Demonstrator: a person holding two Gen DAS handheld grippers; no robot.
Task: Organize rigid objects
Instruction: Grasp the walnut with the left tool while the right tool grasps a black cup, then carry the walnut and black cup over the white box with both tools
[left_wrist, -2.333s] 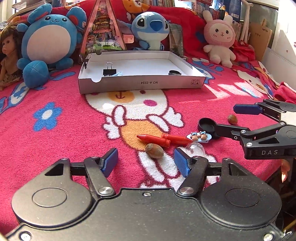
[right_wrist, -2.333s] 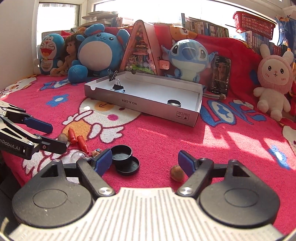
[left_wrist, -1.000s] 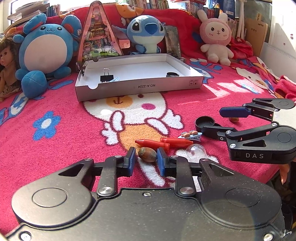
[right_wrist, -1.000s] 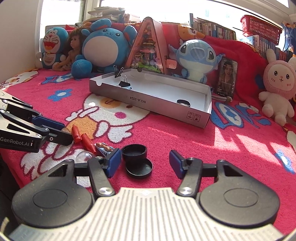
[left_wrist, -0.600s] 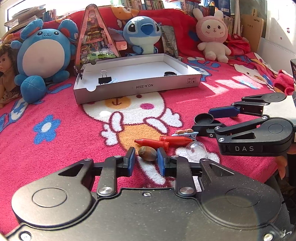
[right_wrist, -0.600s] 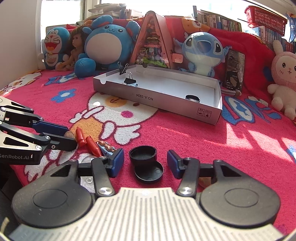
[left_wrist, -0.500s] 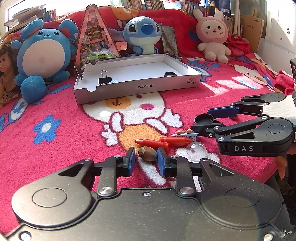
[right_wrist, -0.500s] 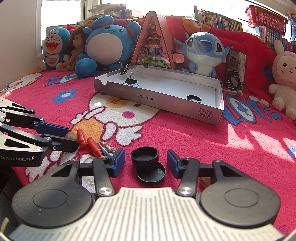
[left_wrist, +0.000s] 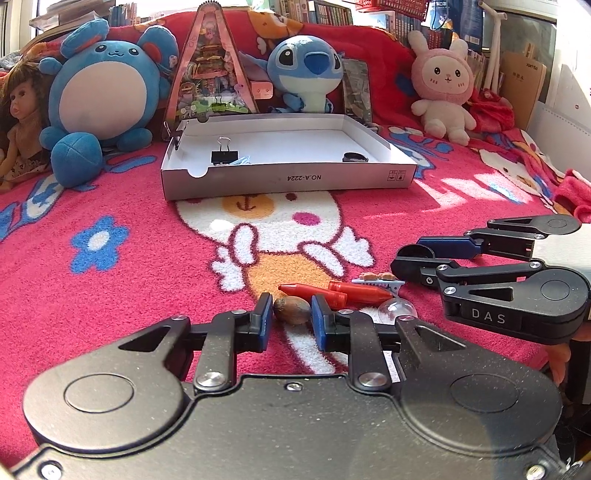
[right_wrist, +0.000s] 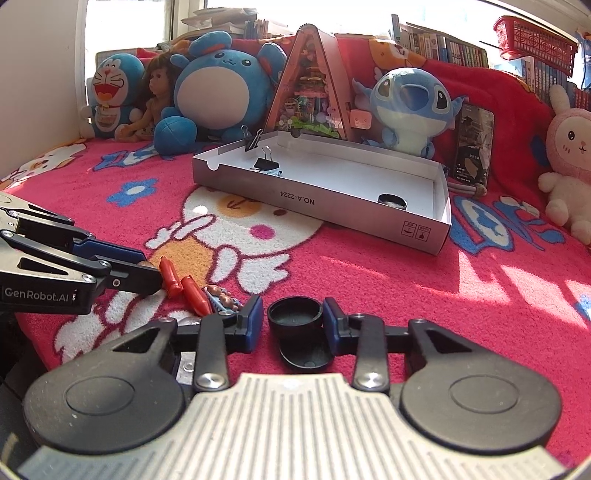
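My left gripper (left_wrist: 291, 319) is shut on a brown nut (left_wrist: 291, 310) that rests on the pink blanket. Just beyond it lie two red crayons (left_wrist: 332, 293), a small hair clip (left_wrist: 376, 278) and a clear dome (left_wrist: 397, 308). My right gripper (right_wrist: 293, 317) has its jaws closing around a black round cup (right_wrist: 294, 314). The right pad is at the cup's wall and a thin gap shows on the left. A black lid (right_wrist: 306, 354) lies under the cup. From the left wrist, the right gripper (left_wrist: 413, 258) shows at the right.
A shallow white box (left_wrist: 288, 177) stands further back and holds a binder clip (left_wrist: 224, 155) and a black ring (left_wrist: 354, 158). Plush toys, a doll and a triangular display line the back. In the right wrist view the left gripper (right_wrist: 147, 269) reaches in from the left.
The right gripper's jaws have narrowed from wide apart to close around the black cup. The left gripper stays shut on the nut, in the same place.
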